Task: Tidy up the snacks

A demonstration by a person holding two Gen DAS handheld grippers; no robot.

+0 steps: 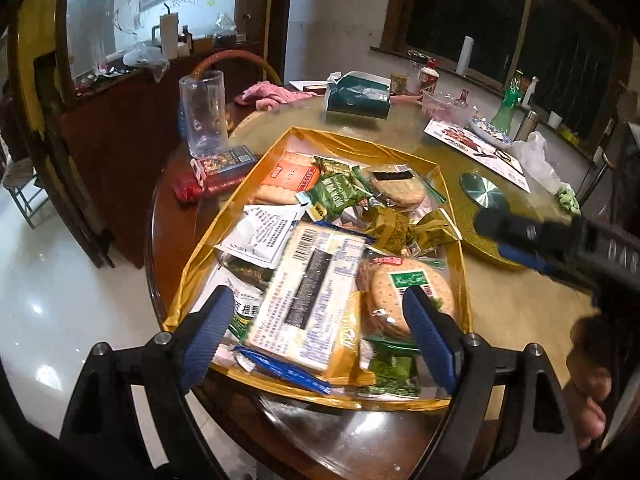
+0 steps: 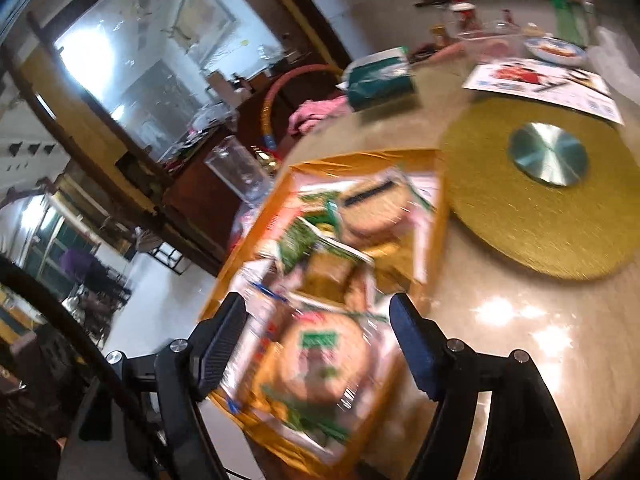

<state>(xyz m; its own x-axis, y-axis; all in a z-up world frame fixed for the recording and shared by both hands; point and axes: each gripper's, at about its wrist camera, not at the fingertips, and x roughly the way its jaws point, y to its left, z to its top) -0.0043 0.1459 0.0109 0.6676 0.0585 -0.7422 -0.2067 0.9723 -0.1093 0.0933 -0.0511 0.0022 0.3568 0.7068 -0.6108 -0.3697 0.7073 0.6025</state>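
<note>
A gold-edged tray (image 1: 312, 136) on the round table holds several wrapped snacks: a long cracker pack (image 1: 316, 292), a round biscuit pack (image 1: 400, 288), a seaweed rice cracker (image 1: 396, 188), green packets (image 1: 340, 196) and an orange pack (image 1: 288, 176). My left gripper (image 1: 320, 336) is open and empty above the tray's near end. My right gripper (image 2: 316, 340) is open and empty, hovering over the round biscuit pack (image 2: 324, 360) in the blurred tray (image 2: 360, 158). The right gripper also shows in the left wrist view (image 1: 520, 240), beside the tray's right edge.
A clear plastic cup (image 1: 202, 112), a red packet (image 1: 208, 188) and a card box (image 1: 228, 160) lie left of the tray. A gold turntable (image 2: 540, 208) with a metal hub sits to the right. A green tissue pack (image 1: 358, 100), leaflet (image 1: 480, 148), bottles and jars stand farther back.
</note>
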